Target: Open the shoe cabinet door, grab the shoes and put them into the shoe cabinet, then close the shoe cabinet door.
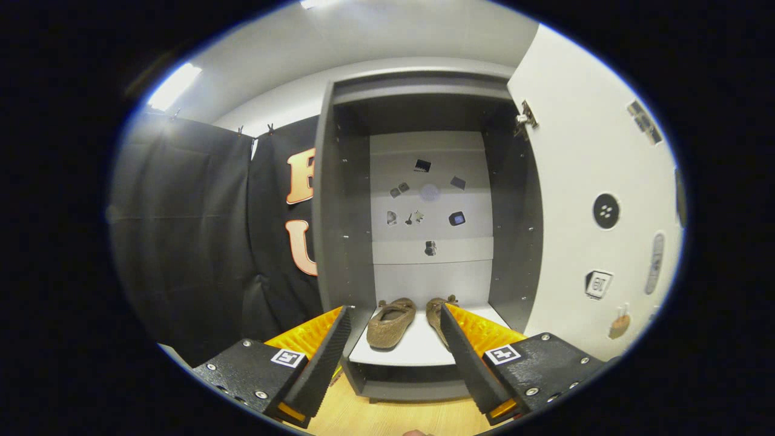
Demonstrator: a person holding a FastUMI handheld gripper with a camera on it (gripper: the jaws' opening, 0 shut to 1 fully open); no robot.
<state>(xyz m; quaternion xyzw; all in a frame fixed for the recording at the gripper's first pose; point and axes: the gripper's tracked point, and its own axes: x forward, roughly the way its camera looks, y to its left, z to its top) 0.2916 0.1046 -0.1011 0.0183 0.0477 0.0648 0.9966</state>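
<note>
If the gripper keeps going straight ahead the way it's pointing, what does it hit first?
Probably the pair of brown fabric shoes on the white shelf inside the grey cabinet, just ahead of the open gripper; depth is uncertain.

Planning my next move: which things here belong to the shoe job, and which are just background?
Job:
shoes, on the cabinet's white shelf
shoe cabinet
open door
claw, open, empty

Background:
stickers on the back panel
stickers on the door's inner face
</note>
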